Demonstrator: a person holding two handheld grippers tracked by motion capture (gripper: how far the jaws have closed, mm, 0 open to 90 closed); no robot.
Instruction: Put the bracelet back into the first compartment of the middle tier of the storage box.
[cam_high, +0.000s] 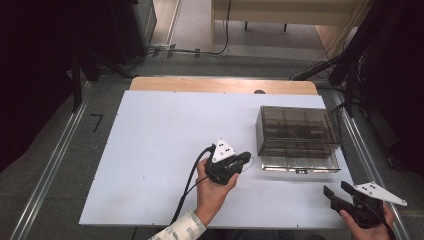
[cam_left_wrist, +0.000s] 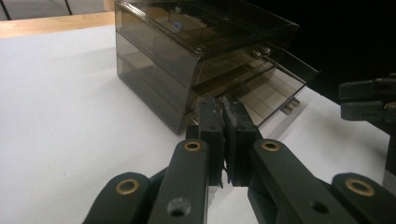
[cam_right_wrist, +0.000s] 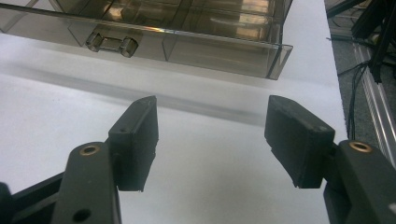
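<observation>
Left claw (cam_left_wrist: 224, 140): jaws pressed together, empty, just before the organizer box (cam_high: 297, 137).
Right claw (cam_right_wrist: 212, 135): jaws spread, empty.
Box: probably rigid, light, slick plastic; take by front latch (cam_right_wrist: 112, 43).

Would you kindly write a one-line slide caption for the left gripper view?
Left gripper, jaws closed, pointing at the corner of a smoked transparent plastic drawer box on a white table.
</observation>
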